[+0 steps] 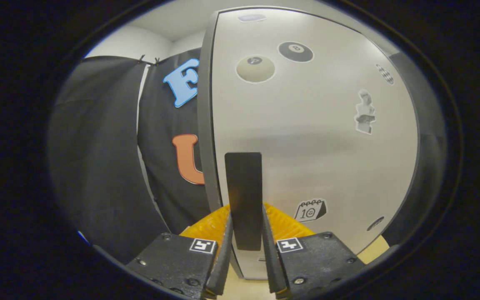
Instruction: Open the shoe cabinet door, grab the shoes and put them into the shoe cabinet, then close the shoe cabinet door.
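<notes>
The shoe cabinet door (306, 125) is a tall white panel with a grey frame and several stickers on it. A flat black upright handle (244, 187) sits near its left edge. My gripper (245, 216) has one finger on each side of the handle's lower part and is pressed shut on it. The door's left edge (205, 125) stands out in front of the black cloth behind it, so the door looks slightly ajar, though I cannot tell by how much.
Black cloth (98, 166) hangs to the left of the cabinet. A white wall and ceiling (140, 39) show above it. A strip of pale floor (244, 287) lies below the door, between my fingers.
</notes>
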The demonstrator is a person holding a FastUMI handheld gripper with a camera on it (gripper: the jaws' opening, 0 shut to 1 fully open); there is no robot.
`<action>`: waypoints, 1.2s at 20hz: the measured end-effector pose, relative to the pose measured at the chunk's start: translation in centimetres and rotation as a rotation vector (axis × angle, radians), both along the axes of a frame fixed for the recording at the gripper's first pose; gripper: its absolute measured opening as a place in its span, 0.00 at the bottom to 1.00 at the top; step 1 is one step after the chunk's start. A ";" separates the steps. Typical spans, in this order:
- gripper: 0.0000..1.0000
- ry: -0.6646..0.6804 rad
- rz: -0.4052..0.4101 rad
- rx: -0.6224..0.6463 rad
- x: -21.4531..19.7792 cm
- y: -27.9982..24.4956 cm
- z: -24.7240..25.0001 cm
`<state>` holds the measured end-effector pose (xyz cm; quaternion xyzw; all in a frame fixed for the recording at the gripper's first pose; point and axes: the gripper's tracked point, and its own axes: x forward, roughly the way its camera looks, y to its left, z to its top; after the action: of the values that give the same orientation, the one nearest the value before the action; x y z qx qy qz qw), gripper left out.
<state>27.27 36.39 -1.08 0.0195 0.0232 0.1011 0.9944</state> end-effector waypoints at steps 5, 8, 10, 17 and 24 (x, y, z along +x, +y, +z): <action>0.29 0.035 0.093 0.021 -1.4 -0.1 -0.4; 0.27 0.017 0.151 0.003 -4.1 -0.5 -0.3; 0.26 0.017 0.193 0.009 -6.3 -0.6 -0.1; 0.26 0.006 0.275 0.042 -11.8 -3.4 -0.5; 0.26 0.006 0.274 0.060 -14.9 -7.4 -1.0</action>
<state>12.35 28.99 -2.09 0.0460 0.0255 0.2366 0.9702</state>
